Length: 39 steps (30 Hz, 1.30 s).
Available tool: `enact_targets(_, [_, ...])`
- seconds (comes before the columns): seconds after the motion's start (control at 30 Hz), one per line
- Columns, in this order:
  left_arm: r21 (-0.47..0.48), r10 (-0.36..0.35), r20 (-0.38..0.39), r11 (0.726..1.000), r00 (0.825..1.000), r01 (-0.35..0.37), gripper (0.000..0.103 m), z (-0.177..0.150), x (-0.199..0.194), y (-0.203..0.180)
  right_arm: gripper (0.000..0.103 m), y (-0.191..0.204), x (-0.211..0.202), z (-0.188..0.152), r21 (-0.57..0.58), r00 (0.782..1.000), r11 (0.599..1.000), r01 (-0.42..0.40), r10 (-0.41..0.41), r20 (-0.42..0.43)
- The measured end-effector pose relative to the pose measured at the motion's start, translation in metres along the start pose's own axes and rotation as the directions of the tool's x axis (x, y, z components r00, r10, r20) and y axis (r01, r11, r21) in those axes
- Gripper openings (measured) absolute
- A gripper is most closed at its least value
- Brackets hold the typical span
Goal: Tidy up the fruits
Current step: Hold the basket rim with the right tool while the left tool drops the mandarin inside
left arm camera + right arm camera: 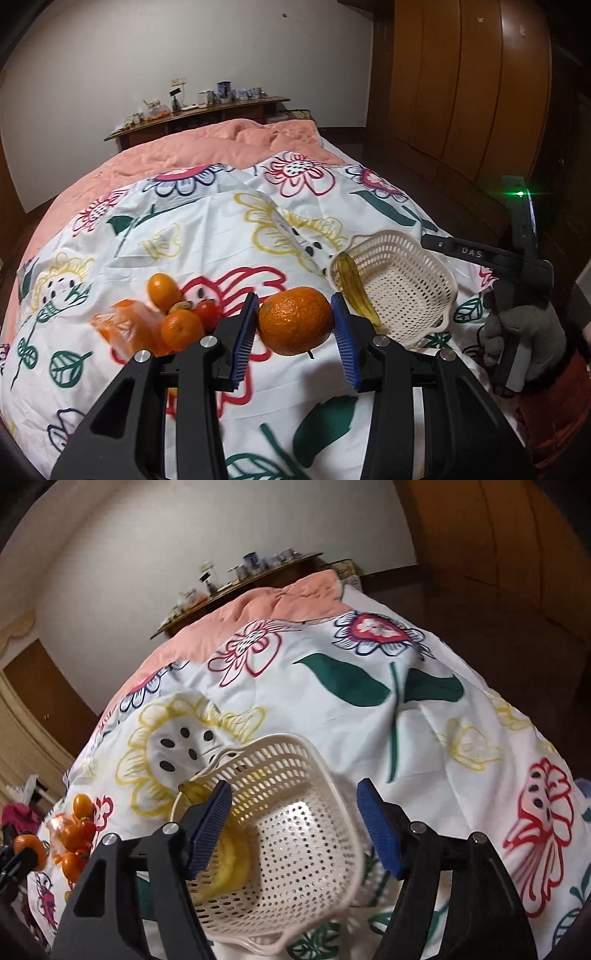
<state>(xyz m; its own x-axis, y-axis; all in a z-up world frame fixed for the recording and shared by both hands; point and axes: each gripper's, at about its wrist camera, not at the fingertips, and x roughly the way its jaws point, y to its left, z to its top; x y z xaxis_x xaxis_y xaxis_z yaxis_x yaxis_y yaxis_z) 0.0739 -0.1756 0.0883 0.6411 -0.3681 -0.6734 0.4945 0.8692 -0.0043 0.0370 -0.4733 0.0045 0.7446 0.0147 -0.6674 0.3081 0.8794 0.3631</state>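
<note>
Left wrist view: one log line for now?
left gripper: holding orange | right gripper: open by basket | banana in basket

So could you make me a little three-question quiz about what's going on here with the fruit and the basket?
1. True or false: the left gripper holds a large orange between its blue pads.
2. What fruit already lies in the white basket?
   A. banana  B. apple  C. grapes
3. Fill in: the right gripper hovers open over the ____, gripping nothing.

Key:
1. True.
2. A. The banana leans against the basket's wall.
3. Basket. The other fruits sit piled on the flowered bedsheet.
</note>
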Motion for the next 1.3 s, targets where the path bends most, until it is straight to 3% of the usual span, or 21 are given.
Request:
enact_targets(0.33, [0.052,-0.122,-0.052,0.991,0.991,0.125,0.041,0.016,0.042,-0.038,0.071,-0.015,-0.013,-0.008,0.065,1.000,0.998,-0.020,0.018,0.022])
enact_targets(0.57, [0.082,-0.162,-0.113,0.982,0.980,0.172,0.041,0.026,0.080,-0.066,0.071,-0.023,-0.010,-0.015,0.096,1.000,0.995,-0.019,0.018,0.004])
enact_targets(0.67, [0.087,-0.185,-0.130,0.977,0.974,0.197,0.043,0.029,0.089,-0.076,0.071,-0.023,-0.010,-0.017,0.091,1.000,0.996,-0.022,0.022,-0.001])
enact_targets(0.7, [0.090,-0.190,-0.129,0.975,0.973,0.202,0.051,0.029,0.090,-0.079,0.071,-0.023,-0.009,-0.018,0.091,1.000,0.996,-0.024,0.024,-0.004])
enact_targets(0.77, [0.088,-0.189,-0.124,0.976,0.974,0.200,0.068,0.030,0.091,-0.080,0.071,-0.024,-0.009,-0.019,0.095,1.000,0.995,-0.024,0.025,-0.006])
enact_targets(0.8, [0.074,-0.191,-0.118,0.977,0.974,0.201,0.069,0.030,0.090,-0.077,0.071,-0.025,-0.009,-0.019,0.097,1.000,0.995,-0.026,0.026,-0.006])
enact_targets(1.17, [0.019,-0.125,-0.062,0.992,0.990,0.126,0.069,0.036,0.068,-0.043,0.076,-0.003,-0.018,-0.025,0.038,0.997,0.996,-0.082,0.082,-0.008])
enact_targets(1.3, [-0.004,-0.106,-0.043,0.994,0.993,0.106,0.070,0.034,0.058,-0.030,0.086,0.018,-0.026,-0.028,-0.018,0.993,0.993,-0.113,0.113,0.030])
